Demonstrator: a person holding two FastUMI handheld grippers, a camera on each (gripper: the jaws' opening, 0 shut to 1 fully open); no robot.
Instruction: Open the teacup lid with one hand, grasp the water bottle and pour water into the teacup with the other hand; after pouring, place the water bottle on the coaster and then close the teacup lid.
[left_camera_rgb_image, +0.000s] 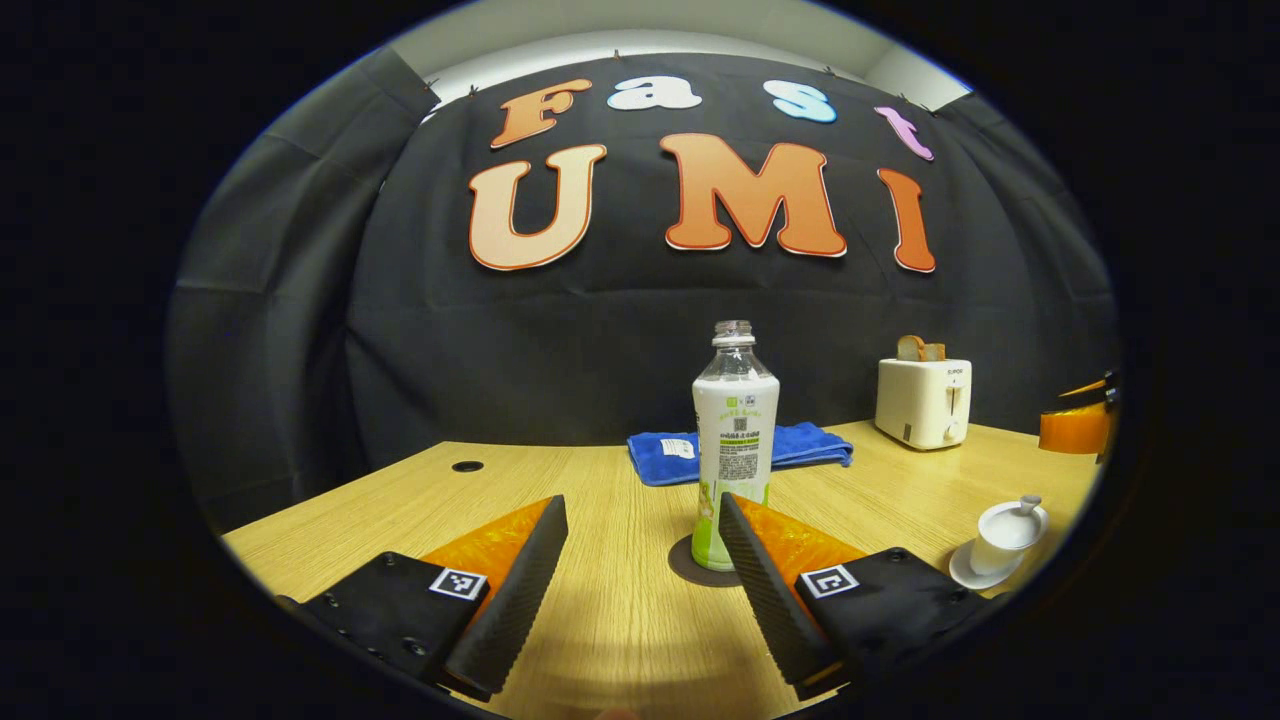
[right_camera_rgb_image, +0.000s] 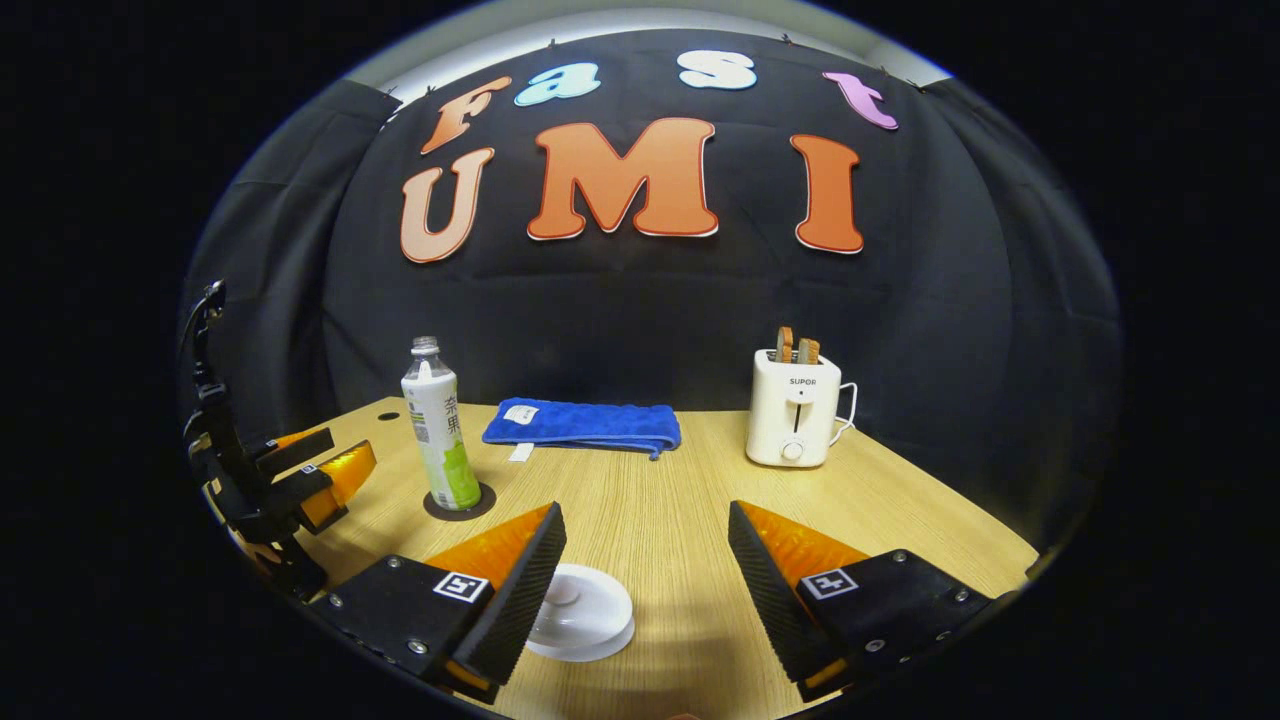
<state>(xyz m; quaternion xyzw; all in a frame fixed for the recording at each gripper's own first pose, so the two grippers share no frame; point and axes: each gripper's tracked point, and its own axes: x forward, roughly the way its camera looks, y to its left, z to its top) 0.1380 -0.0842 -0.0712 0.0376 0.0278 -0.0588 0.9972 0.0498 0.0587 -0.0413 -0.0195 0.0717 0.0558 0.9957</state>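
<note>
Both grippers gape: left (left_camera_rgb_image: 640, 520) faces bottle (left_camera_rgb_image: 734, 440) on coaster (left_camera_rgb_image: 690, 565); right (right_camera_rgb_image: 645, 530) overlooks lidded teacup (right_camera_rgb_image: 582, 610).

toaster (right_camera_rgb_image: 795, 410): "SUPOR" brand | water bottle (right_camera_rgb_image: 440, 430): label print illegible

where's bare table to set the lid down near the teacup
Bare wood lies between the blue folded towel, the white toaster and the lidded white teacup. Crowded: the plastic water bottle on its dark round coaster.
</note>
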